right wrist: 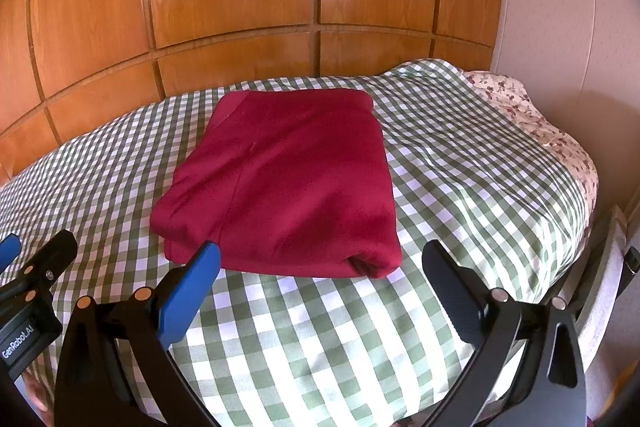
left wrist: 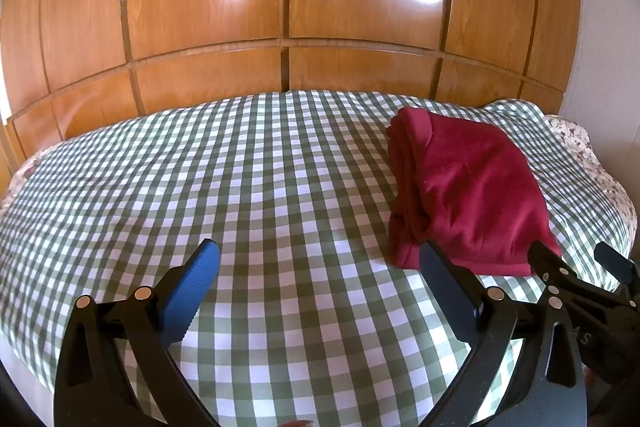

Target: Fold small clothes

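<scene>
Just beyond the right claw (right wrist: 320, 267), folded red garment (right wrist: 288, 179) on bed.

One folded dark red garment (right wrist: 280, 183) lies on one green-and-white checked cover (right wrist: 360, 327). One flowered sheet (right wrist: 516, 107) shows beyond the cover's far right corner. Two grippers hang over the cover's near edge: the left gripper (left wrist: 320, 267) and the right gripper (right wrist: 320, 263), each with two fingers spread wide, one blue and one black.

both claws (left wrist: 320, 267) (right wrist: 320, 267) spread wide, empty
</scene>
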Available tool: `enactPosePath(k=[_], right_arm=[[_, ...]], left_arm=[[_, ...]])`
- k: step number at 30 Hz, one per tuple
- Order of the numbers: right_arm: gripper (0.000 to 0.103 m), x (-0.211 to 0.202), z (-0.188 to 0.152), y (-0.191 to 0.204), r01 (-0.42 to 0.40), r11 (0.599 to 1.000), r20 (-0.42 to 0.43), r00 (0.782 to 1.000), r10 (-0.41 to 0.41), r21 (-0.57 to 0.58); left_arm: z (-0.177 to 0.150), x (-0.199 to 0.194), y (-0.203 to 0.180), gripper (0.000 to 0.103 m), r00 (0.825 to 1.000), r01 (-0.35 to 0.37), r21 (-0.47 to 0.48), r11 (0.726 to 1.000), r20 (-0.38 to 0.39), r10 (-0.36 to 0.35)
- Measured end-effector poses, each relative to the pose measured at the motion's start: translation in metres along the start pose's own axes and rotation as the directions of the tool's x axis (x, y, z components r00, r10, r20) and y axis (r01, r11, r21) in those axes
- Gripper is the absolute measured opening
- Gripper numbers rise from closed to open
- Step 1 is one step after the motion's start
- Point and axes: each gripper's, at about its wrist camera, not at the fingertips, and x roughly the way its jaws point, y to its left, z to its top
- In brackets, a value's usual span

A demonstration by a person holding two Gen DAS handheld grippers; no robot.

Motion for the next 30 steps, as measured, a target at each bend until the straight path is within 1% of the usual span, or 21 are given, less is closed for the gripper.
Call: enactPosePath(k=[8, 23, 28, 30], right_arm=[[0.101, 0.0, -0.002, 0.001, -0.003, 1.0, -0.002, 1.0, 0.003, -0.002], [0.101, 0.002, 0.0, 0.0, -0.008, 1.0, 0.0, 1.0, 0.008, -0.003], [0.101, 0.003, -0.002, 0.001, -0.007, 1.0, -0.005, 1.0, 0.007, -0.002], [0.101, 0.005, -0.001, 0.001, -0.01, 1.0, -0.012, 1.0, 0.01, -0.005]], left_arm=[[0.001, -0.002, 0.001, 0.099, 1.0, 0.0, 0.002, 1.0, -0.001, 0.0], [0.006, -0.008, 0.0, 0.099, 1.0, -0.002, 0.002, 1.0, 0.02, 0.002], [0.005, -0.01, -0.001, 0.099, 0.999, 0.004, 0.02, 1.0, 0.044, -0.005], [0.004, -0.009, -0.002, 0.099, 0.999, 0.007, 0.023, 1.0, 0.04, -0.008]])
